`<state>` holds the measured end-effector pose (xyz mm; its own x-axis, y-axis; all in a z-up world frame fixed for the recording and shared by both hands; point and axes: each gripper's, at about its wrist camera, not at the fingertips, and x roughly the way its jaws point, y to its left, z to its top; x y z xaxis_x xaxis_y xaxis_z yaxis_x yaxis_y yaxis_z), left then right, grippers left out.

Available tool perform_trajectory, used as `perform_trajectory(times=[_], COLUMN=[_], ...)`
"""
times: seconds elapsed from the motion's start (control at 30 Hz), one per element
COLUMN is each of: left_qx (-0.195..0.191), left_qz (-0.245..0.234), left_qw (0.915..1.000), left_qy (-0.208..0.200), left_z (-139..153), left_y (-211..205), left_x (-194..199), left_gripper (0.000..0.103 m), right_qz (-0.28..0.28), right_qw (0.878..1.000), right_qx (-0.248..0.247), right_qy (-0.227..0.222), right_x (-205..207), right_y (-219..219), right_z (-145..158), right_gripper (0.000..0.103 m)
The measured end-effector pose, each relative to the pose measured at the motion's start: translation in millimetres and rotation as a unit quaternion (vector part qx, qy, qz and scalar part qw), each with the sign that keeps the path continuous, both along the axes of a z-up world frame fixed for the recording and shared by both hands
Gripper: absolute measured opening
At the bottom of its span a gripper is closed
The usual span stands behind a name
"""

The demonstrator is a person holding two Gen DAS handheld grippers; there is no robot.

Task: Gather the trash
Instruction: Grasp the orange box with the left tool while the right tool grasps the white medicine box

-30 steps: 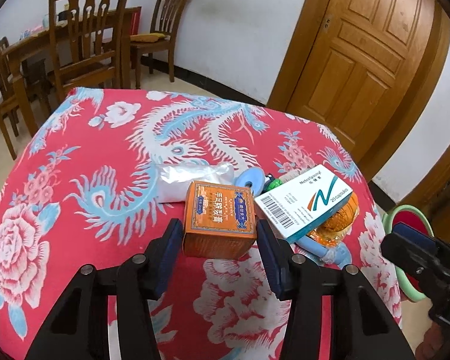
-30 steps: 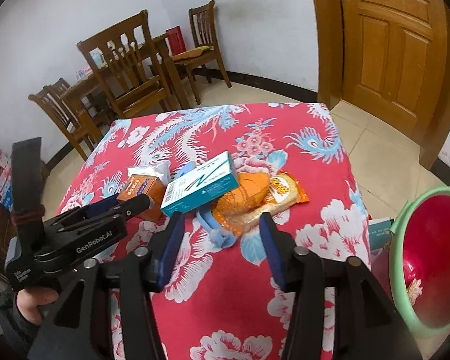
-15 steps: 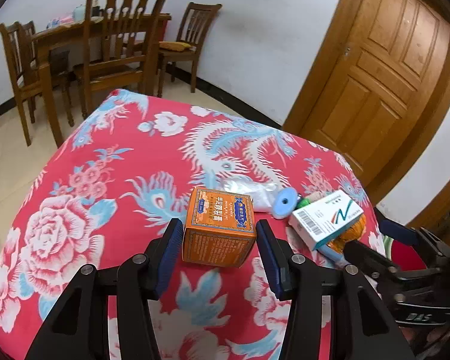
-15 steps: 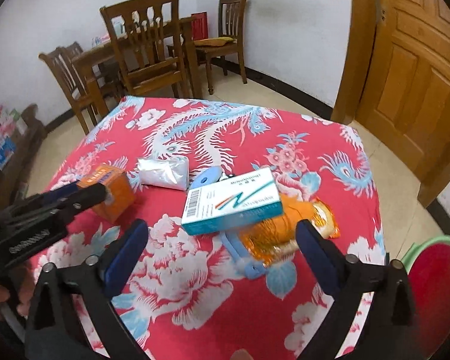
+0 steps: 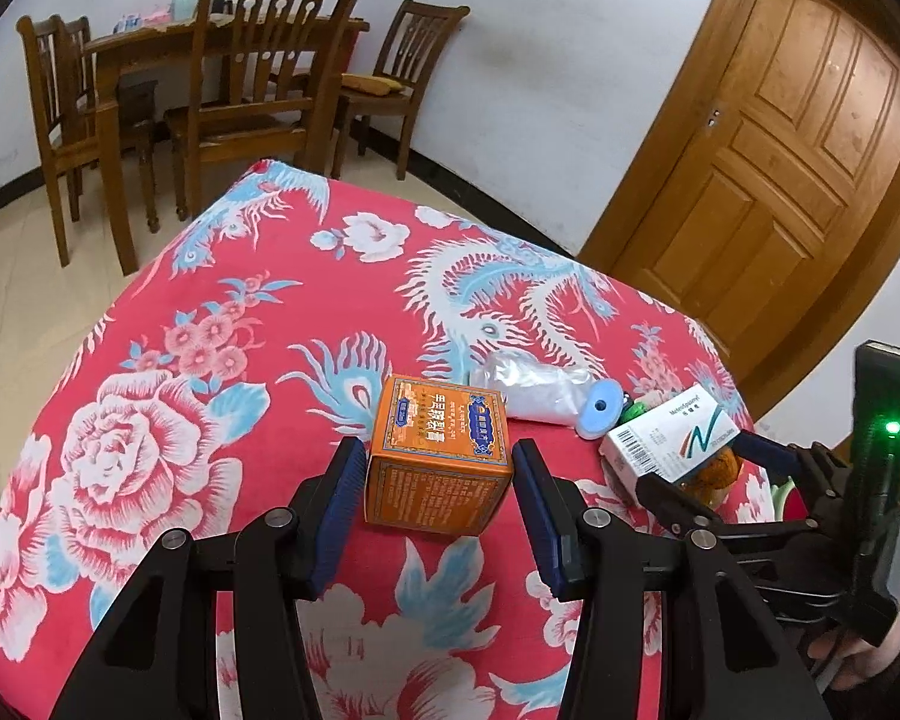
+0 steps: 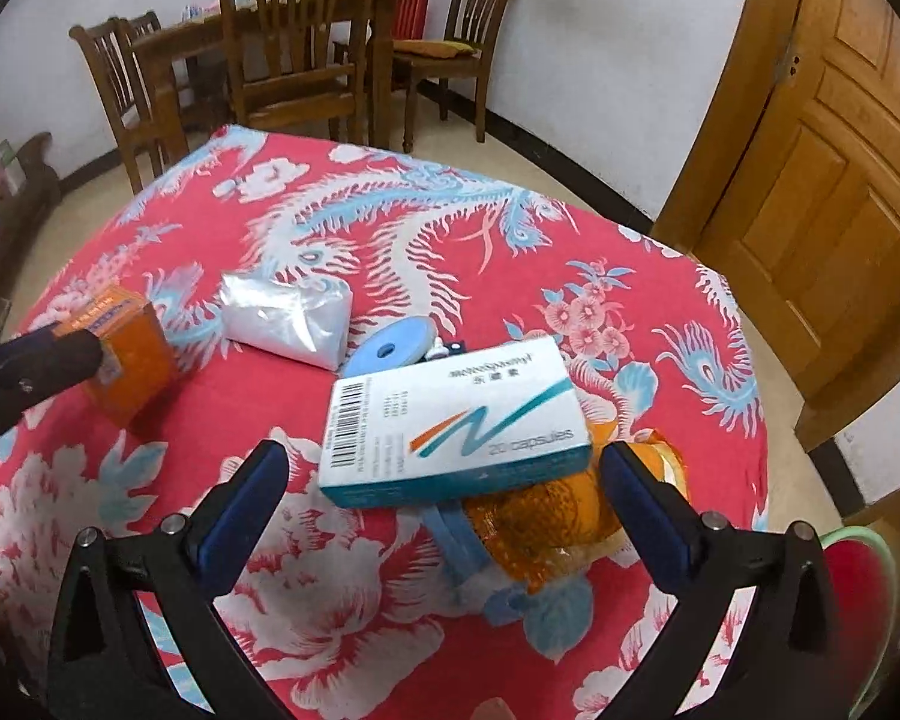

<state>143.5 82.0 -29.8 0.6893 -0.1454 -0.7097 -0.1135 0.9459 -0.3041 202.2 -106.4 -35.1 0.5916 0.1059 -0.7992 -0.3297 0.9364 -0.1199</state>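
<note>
An orange box (image 5: 438,456) sits between the pads of my left gripper (image 5: 439,480), which clamp it on both sides; it also shows in the right wrist view (image 6: 127,354). A white and teal capsule box (image 6: 456,420) rests on an orange wrapper (image 6: 546,516) and a blue strip. My right gripper (image 6: 444,474) is open wide around the capsule box, not touching it. A clear plastic bag (image 6: 285,324) and a blue disc (image 6: 390,351) lie behind.
The table has a red floral cloth (image 5: 222,372). A red basin with a green rim (image 6: 858,600) stands on the floor at the right. Wooden chairs (image 5: 270,78) and a dining table stand behind, and a wooden door (image 5: 798,168) is at the right.
My left gripper has carried the orange box left, away from the pile. My right gripper has opened wide and moved in around the capsule box.
</note>
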Motion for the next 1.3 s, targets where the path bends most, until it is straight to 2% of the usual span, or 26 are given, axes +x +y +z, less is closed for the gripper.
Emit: perform_trajectory(times=[0.1, 0.27, 0.33, 0.4, 0.53, 0.6, 0.9, 1.1, 1.3], left_qx=[-0.001, -0.002, -0.003, -0.004, -0.007, -0.007, -0.007, -0.007, -0.008], left_qz=[-0.002, -0.004, -0.004, -0.004, -0.004, -0.004, -0.005, -0.009, -0.012], left_qw=[1.0000, 1.0000, 1.0000, 1.0000, 0.9999, 0.9999, 0.9999, 0.9999, 0.9999], left_qy=[0.000, 0.002, 0.003, 0.003, 0.006, 0.007, 0.006, 0.003, -0.002], left_z=[-1, -2, -2, -3, -5, -5, -5, -2, 2], left_y=[-1, -2, -3, -4, -4, -4, -4, -7, -8], left_x=[0, 0, 0, 0, 0, -1, -2, -6, -11], left_gripper=[0.052, 0.052, 0.052, 0.052, 0.052, 0.052, 0.052, 0.052, 0.052], right_qz=[-0.006, -0.007, -0.008, -0.008, -0.006, -0.007, -0.009, 0.024, 0.040], right_qw=[1.000, 1.000, 1.000, 1.000, 0.999, 0.998, 0.993, 0.989, 0.989], right_qx=[-0.019, -0.026, -0.015, 0.002, 0.044, 0.061, 0.120, 0.144, 0.141], right_qy=[0.001, -0.008, -0.007, -0.008, 0.004, 0.009, -0.001, -0.016, -0.005], right_x=[2, -1, -1, -3, -4, -5, -13, -30, -33], right_y=[0, -3, -7, -10, -14, -16, -22, -14, 2], right_z=[-3, -1, 2, 6, 10, 11, 25, 39, 31], right_gripper=[0.101, 0.087, 0.081, 0.067, 0.058, 0.047, 0.027, 0.022, 0.026])
